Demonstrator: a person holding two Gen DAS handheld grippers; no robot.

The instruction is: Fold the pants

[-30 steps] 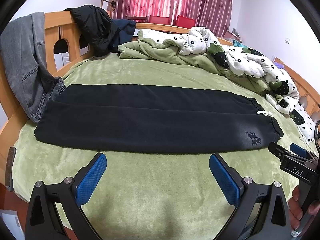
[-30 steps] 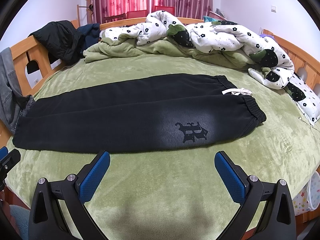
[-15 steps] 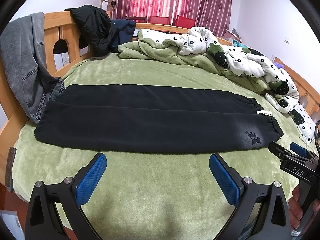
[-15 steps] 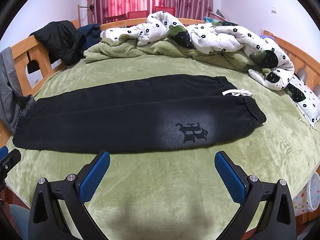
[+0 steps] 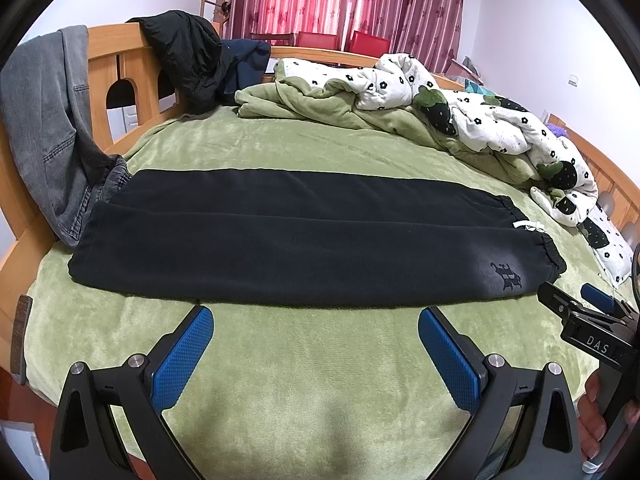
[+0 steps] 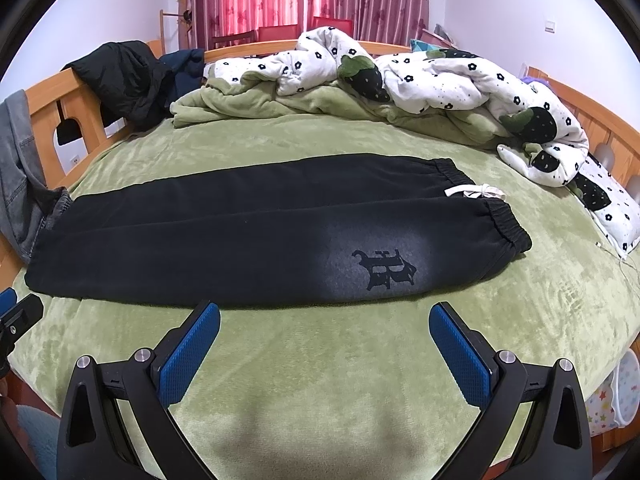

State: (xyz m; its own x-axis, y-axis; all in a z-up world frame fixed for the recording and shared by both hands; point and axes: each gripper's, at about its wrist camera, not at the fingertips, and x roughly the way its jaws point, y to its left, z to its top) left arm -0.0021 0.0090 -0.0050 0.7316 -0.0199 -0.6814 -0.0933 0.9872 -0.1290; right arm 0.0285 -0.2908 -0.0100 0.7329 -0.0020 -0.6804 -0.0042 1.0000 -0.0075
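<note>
In the left wrist view, the black pants (image 5: 304, 236) lie flat across the middle of the frame on the green blanket (image 5: 312, 364), one leg laid over the other, cuffs toward the left edge and the elastic waistband with its white drawstring (image 5: 527, 225) toward the right. The left gripper (image 5: 316, 344) sits at the bottom of the frame, its blue pads spread wide and holding nothing, short of the near edge of the cloth. The right gripper (image 5: 576, 312) shows at the lower right, a person's hand (image 5: 600, 412) around its handle.

In the right wrist view, the pants (image 6: 256, 232) again cross the centre, the printed emblem (image 6: 385, 269) just above the right gripper (image 6: 324, 340), whose fingers are also spread and empty. A striped-looking quilt with flowers (image 6: 440, 76) is heaped at the upper right, well apart from the pants.

By my reading, the lengthwise fold is done and the crosswise fold has not begun. The next move calls for each claw to reach one end, pinch both layers together, and carry one end over the other without dragging the lower layer.
</note>
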